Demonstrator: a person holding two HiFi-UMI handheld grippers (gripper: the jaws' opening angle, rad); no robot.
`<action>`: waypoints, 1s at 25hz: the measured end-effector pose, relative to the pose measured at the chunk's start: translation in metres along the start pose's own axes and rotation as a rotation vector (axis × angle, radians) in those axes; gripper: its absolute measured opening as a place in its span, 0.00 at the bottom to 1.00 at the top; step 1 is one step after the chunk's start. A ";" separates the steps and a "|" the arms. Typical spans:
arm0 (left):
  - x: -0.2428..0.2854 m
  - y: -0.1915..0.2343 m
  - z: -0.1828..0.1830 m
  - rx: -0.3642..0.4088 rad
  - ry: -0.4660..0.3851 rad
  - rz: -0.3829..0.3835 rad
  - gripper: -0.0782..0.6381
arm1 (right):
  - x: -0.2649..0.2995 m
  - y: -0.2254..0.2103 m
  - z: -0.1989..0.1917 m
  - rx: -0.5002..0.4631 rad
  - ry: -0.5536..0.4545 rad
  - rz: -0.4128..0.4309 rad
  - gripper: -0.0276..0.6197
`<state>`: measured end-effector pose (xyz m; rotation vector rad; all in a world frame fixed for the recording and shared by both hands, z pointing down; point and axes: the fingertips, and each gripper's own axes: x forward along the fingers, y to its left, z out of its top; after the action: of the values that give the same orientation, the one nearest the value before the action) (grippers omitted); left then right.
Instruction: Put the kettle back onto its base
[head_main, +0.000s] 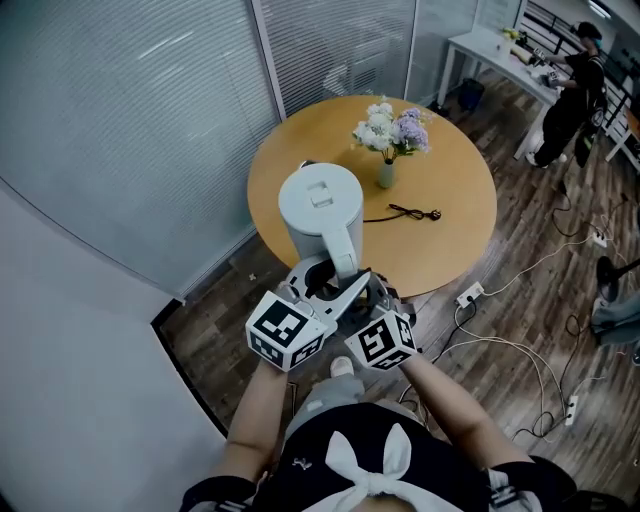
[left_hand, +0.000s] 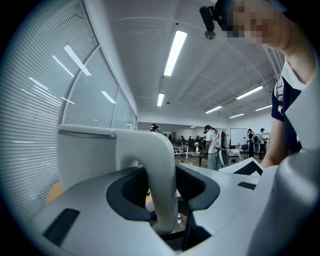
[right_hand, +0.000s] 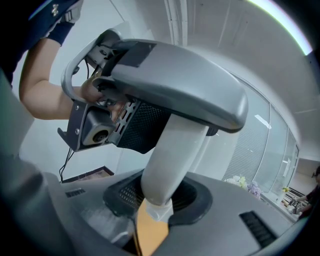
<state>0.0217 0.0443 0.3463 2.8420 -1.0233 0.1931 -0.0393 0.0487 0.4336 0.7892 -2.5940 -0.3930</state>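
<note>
A white electric kettle (head_main: 318, 205) with a flat lid hangs upright over the near left part of the round wooden table (head_main: 455, 235). Both grippers hold its handle (head_main: 346, 252) from the near side. My left gripper (head_main: 318, 278) is shut on the handle (left_hand: 161, 185), which fills the gap between its dark pads. My right gripper (head_main: 362, 292) is shut on the same handle (right_hand: 172, 155) from the other side, with the left gripper's body (right_hand: 130, 95) just above it. The grippers hide the kettle's bottom. I cannot see a base in any view.
A small vase of white and lilac flowers (head_main: 390, 135) stands at the table's far middle. A black cord with a plug (head_main: 412, 212) lies near the centre. Cables and a power strip (head_main: 470, 295) trail over the wooden floor on the right. Glass walls with blinds (head_main: 120, 120) stand behind the table.
</note>
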 end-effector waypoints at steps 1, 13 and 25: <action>0.001 0.007 0.001 0.004 0.000 -0.006 0.34 | 0.006 -0.004 0.001 0.001 0.000 -0.006 0.23; 0.009 0.050 0.001 0.013 0.003 -0.057 0.35 | 0.048 -0.026 -0.001 -0.014 0.040 -0.039 0.23; 0.025 0.066 -0.004 0.030 0.031 -0.081 0.35 | 0.065 -0.043 -0.012 -0.029 0.053 -0.056 0.23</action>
<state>-0.0018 -0.0211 0.3581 2.8907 -0.9047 0.2460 -0.0634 -0.0253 0.4466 0.8525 -2.5165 -0.4195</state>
